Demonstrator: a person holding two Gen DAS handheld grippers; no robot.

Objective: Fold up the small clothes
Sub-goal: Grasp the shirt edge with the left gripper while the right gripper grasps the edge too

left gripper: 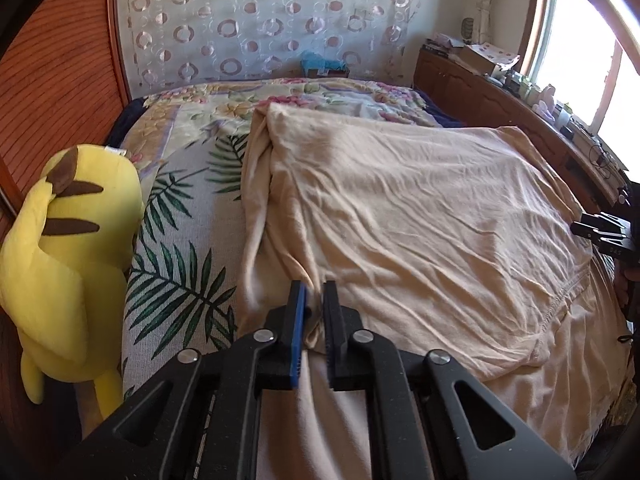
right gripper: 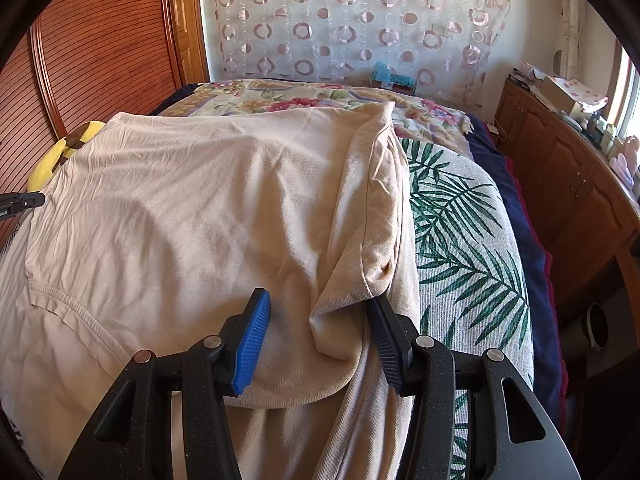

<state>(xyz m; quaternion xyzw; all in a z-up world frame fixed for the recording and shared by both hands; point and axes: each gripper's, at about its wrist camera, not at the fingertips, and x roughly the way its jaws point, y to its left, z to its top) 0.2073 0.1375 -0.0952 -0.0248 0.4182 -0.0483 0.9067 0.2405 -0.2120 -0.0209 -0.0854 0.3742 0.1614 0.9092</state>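
A cream garment [left gripper: 420,216] lies spread on the bed, partly folded over itself, with a hem seam at its near right. My left gripper [left gripper: 314,300] is shut on a pinched fold at the garment's near left edge. In the right wrist view the same garment [right gripper: 180,208] fills the middle, and a folded sleeve part [right gripper: 372,216] lies along its right side. My right gripper [right gripper: 318,320] is open, its fingers on either side of the sleeve's near end. The right gripper shows at the right edge of the left wrist view [left gripper: 604,232].
A palm-leaf bedspread [right gripper: 468,240] covers the bed, with a floral blanket [left gripper: 224,108] behind. A yellow plush toy [left gripper: 68,264] sits at the bed's left edge. A wooden cabinet [right gripper: 568,184] with clutter runs along the right under a window. A wooden wardrobe [right gripper: 100,60] stands left.
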